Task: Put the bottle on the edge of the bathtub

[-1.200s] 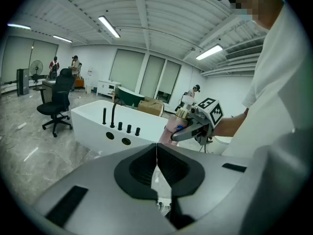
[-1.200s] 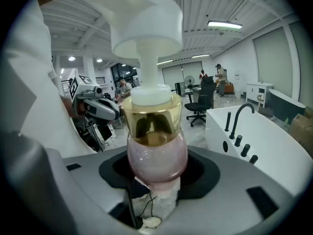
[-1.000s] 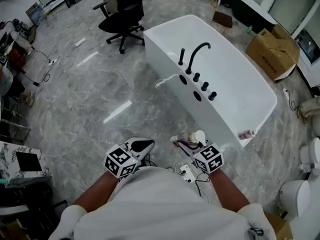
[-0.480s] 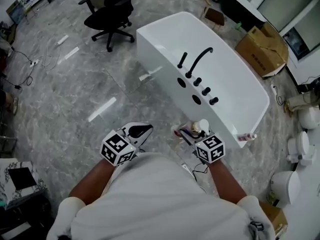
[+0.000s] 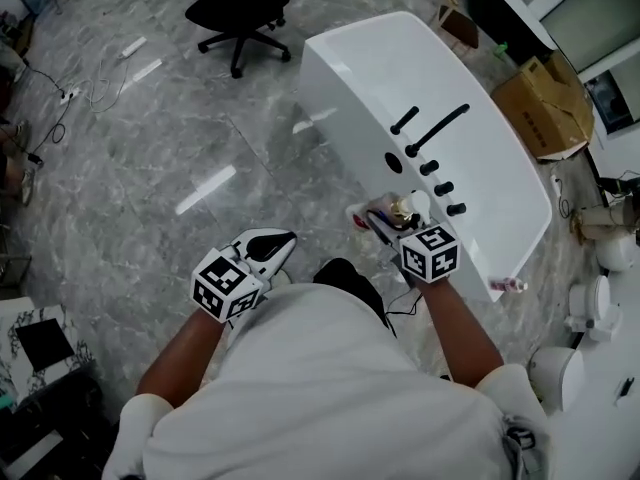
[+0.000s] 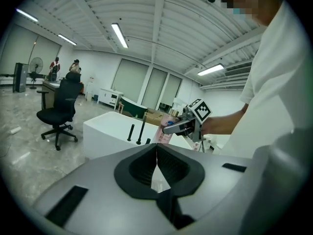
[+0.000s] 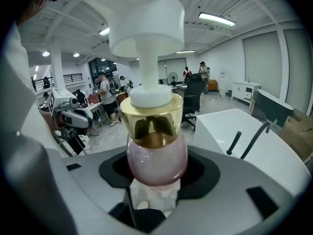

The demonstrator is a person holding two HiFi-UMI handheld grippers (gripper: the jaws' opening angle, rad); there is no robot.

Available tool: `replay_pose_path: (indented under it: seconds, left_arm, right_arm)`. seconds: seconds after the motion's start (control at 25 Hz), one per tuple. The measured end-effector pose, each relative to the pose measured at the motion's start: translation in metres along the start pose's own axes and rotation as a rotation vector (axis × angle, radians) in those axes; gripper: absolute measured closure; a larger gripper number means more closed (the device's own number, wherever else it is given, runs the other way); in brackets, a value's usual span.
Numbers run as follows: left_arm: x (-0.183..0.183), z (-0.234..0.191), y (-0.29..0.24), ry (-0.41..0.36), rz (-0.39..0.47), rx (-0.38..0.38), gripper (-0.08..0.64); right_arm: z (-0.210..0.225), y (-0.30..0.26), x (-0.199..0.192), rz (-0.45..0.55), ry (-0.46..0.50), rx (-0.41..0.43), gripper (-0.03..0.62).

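A pink bottle (image 7: 156,155) with a gold collar and a white pump top stands upright between the jaws of my right gripper (image 7: 155,182), which is shut on its body. In the head view the bottle (image 5: 403,208) hangs beside the near long wall of the white bathtub (image 5: 350,48), just short of the black faucet (image 5: 440,128) and its knobs. The right gripper (image 5: 388,218) points at the tub. My left gripper (image 5: 278,240) is shut with nothing in it, held low over the floor to the left. From the left gripper view (image 6: 156,153) the bottle (image 6: 164,132) shows ahead of the bathtub (image 6: 105,131).
A black office chair (image 5: 245,8) stands beyond the tub's far end. A cardboard box (image 5: 545,103) lies behind the tub. A small pink item (image 5: 510,285) rests on the tub's near right rim. Cables (image 5: 95,93) trail over the marble floor at left. White sanitary fixtures (image 5: 585,308) stand at right.
The view has closed in on the tub. My right gripper has carried the bottle forward, up to the tub's near wall by the faucet. The left gripper stayed low at my side.
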State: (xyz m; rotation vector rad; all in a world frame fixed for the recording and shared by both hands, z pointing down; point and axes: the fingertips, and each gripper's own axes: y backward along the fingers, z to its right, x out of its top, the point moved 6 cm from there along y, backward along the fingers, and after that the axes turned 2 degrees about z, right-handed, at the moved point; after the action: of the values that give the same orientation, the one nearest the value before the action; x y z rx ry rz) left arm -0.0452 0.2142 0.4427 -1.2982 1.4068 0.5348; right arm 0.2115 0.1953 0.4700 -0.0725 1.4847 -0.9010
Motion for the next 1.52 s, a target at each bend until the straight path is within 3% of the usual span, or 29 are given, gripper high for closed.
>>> replay_pose_path:
  seconds: [0.24, 0.56, 0.96, 1.52]
  left_arm:
    - [0.008, -0.051, 0.0, 0.052, 0.026, 0.09, 0.541]
    - [0.047, -0.139, -0.031, 0.118, 0.013, 0.236, 0.541]
    - [0.121, -0.213, -0.117, 0.125, -0.005, 0.312, 0.541]
    - [0.135, -0.258, -0.155, 0.192, -0.053, 0.344, 0.541]
  right_arm:
    - [0.041, -0.075, 0.036, -0.016, 0.01, 0.031, 0.364]
    - [0.143, -0.187, 0.092, -0.031, 0.026, 0.044, 0.364]
    - [0.275, -0.296, 0.153, -0.036, 0.051, 0.043, 0.364]
    - [0.391, -0.429, 0.164, -0.061, 0.047, -0.065, 0.364]
